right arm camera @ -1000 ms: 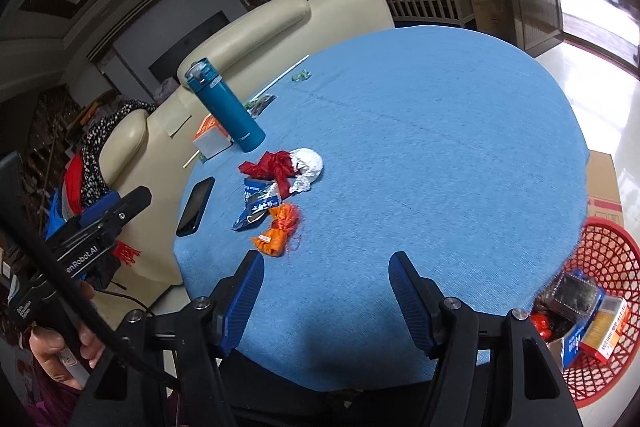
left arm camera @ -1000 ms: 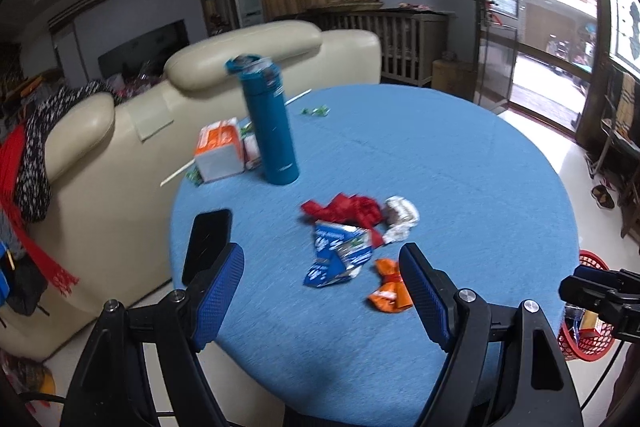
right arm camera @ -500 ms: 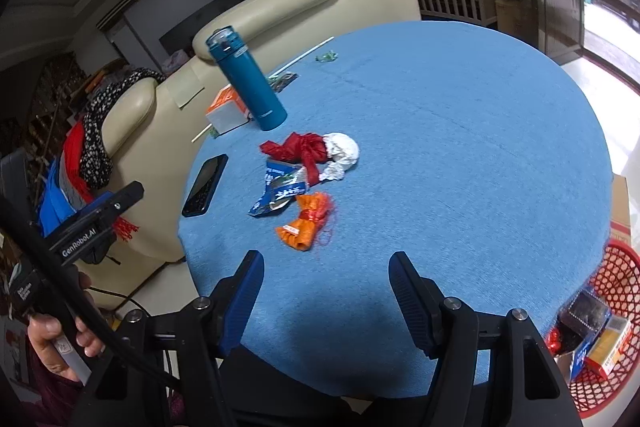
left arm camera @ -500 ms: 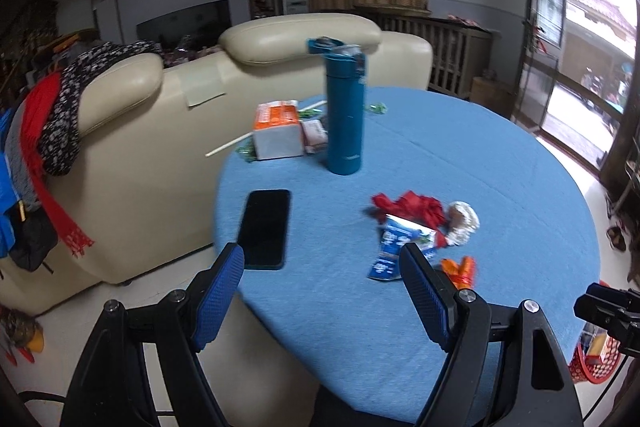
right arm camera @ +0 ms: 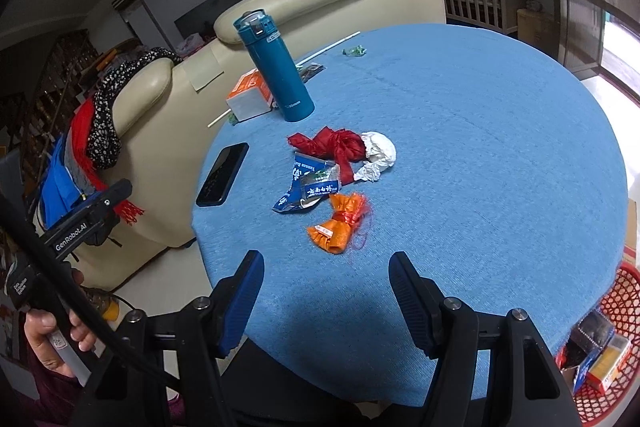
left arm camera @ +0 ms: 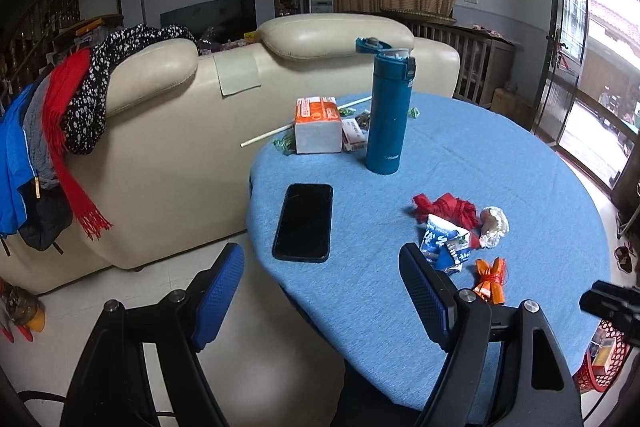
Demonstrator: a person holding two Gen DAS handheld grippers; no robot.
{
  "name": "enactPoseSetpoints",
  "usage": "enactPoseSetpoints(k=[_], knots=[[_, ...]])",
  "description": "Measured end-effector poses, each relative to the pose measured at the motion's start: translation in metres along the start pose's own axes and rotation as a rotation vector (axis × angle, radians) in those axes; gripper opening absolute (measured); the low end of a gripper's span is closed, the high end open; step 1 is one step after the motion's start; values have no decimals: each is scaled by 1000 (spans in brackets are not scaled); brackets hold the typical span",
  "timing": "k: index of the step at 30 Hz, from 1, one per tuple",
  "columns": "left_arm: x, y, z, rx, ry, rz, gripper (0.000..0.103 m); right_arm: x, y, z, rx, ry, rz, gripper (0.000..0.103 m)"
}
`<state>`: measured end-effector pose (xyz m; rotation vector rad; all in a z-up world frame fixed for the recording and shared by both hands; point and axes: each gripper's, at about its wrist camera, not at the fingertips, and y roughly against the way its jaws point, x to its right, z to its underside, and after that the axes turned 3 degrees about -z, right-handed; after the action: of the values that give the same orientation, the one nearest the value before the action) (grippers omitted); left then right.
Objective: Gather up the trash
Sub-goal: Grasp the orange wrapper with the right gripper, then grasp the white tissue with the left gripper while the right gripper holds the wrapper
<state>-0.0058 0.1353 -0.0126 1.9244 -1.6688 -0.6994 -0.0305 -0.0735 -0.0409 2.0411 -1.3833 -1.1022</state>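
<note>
Both grippers spread wide and empty-handed over the round blue table (right arm camera: 480,131)

The left gripper (left arm camera: 320,291) and right gripper (right arm camera: 326,293) grasp nothing. Just in front of the teal bottle (right arm camera: 278,67) lies the trash: red wrapper (right arm camera: 336,145), white crumpled foil (right arm camera: 378,155), blue packet (right arm camera: 308,187), orange wrapper (right arm camera: 338,225). A phone (right arm camera: 222,173) lies left of the bottle; the red basket (right arm camera: 612,359) sits far right, below the table edge

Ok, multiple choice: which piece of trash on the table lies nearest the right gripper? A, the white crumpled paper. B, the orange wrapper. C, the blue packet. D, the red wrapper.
B: in the right wrist view the orange wrapper lies just ahead of the open right gripper; the other trash sits farther back.
</note>
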Motion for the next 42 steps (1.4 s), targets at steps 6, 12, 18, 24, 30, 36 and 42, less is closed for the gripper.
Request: enactPoseSetpoints(k=[6, 12, 18, 24, 30, 36, 42], knots=[[-3, -15, 9, -49, -8, 4, 80, 20, -25, -21, -23, -61, -7, 69], [0, -31, 20, -104, -23, 7, 80, 31, -75, -37, -113, -115, -40, 68], [5, -50, 24, -147, -47, 4, 80, 28, -136, -40, -226, -129, -36, 68], [15, -71, 18, -178, -77, -2, 80, 18, -171, -37, -261, -43, 53, 38], [44, -90, 7, -176, -118, 38, 80, 20, -157, -26, -203, 52, 89, 30], [100, -106, -10, -174, -207, 129, 80, 61, -118, -22, -135, -20, 97, 30], [165, -132, -32, -247, -238, 307, 80, 110, -86, -19, -82, -153, 70, 30]])
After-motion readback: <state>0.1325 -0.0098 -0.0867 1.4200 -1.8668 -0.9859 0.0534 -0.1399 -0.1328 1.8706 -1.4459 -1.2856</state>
